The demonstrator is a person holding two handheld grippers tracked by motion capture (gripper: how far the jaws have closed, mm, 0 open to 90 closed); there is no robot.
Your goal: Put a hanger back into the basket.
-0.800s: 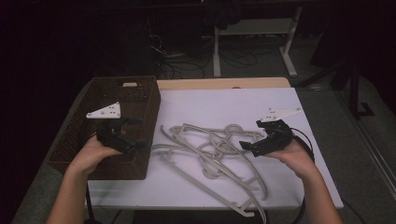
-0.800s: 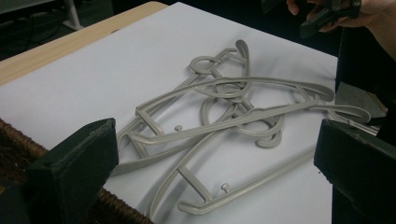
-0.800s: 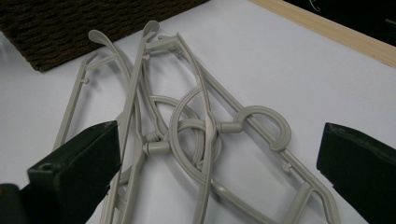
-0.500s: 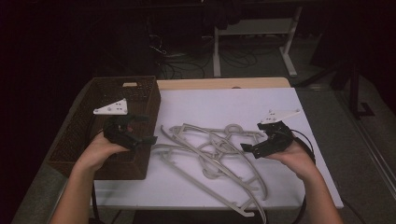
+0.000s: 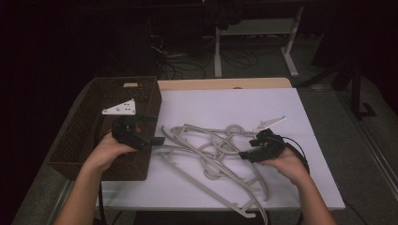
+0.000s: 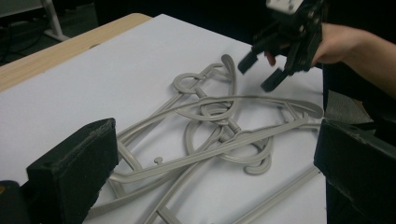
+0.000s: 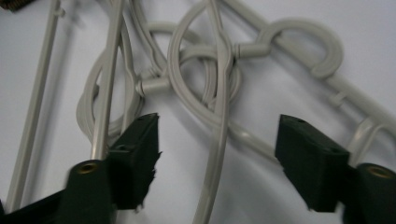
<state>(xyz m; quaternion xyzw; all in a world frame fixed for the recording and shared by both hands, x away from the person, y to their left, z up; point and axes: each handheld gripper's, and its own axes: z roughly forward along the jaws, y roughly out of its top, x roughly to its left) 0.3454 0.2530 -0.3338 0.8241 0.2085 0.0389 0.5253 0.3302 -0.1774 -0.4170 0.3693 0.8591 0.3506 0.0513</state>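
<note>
Both claws neared tangled hangers (image 5: 213, 152) beside basket (image 5: 89, 126).

Hangers (image 5: 213, 150) pale grey plastic, plain, tangled pile. Table cover (image 5: 281, 187) white, no pattern; bare strip of light wood table edge (image 5: 225, 83) at the far side. Basket (image 5: 80, 136) dark brown, woven texture. Left gripper (image 5: 157, 140) black body with a white three-cornered plate (image 5: 120, 108) dotted with small holes. Right gripper (image 5: 244, 154) black too, plate (image 5: 270, 123) white. Jaw pads black, right gripper view shows brass-coloured screw holes (image 7: 87, 167). Floor beyond dark grey, background near black.
</note>
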